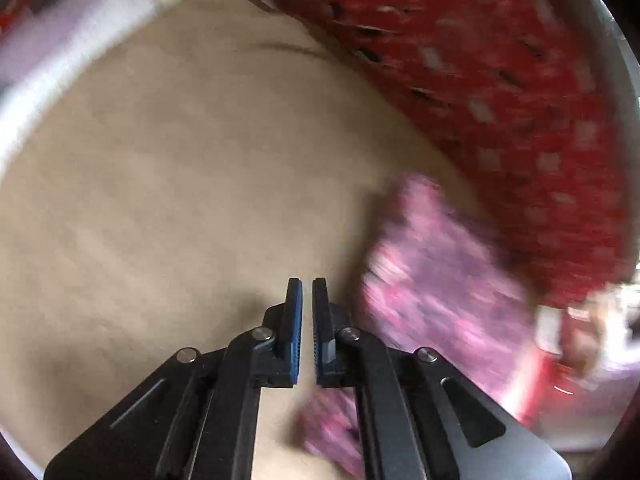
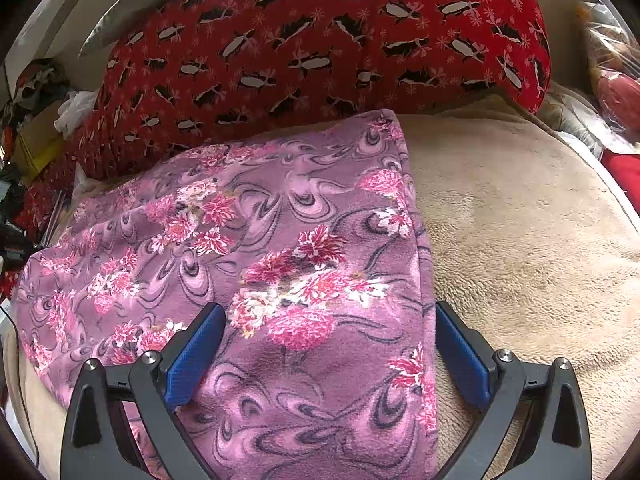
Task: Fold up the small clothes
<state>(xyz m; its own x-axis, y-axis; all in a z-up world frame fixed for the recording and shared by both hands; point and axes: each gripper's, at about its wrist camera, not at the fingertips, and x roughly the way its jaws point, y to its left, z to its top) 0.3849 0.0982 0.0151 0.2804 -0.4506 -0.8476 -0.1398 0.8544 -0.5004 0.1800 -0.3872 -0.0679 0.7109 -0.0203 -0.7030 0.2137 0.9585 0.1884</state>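
Observation:
A purple cloth with pink flowers [image 2: 280, 240] lies folded flat on a beige fleece blanket [image 2: 520, 240]. My right gripper [image 2: 328, 356] hovers open just over its near end, with its blue pads [image 2: 196, 356] spread wide on both sides of the fabric and not pressing it. The left wrist view is blurred by motion. There my left gripper [image 1: 307, 282] is shut with nothing between its fingers, over the bare blanket [image 1: 180, 200]. The purple cloth [image 1: 440, 280] lies just to its right and partly under its right finger.
A large red pillow with a black and white print [image 2: 320, 40] lies behind the cloth, also in the left wrist view [image 1: 480, 80]. Clutter and boxes [image 2: 36, 120] sit at the far left, plastic-wrapped items [image 2: 616, 80] at the far right.

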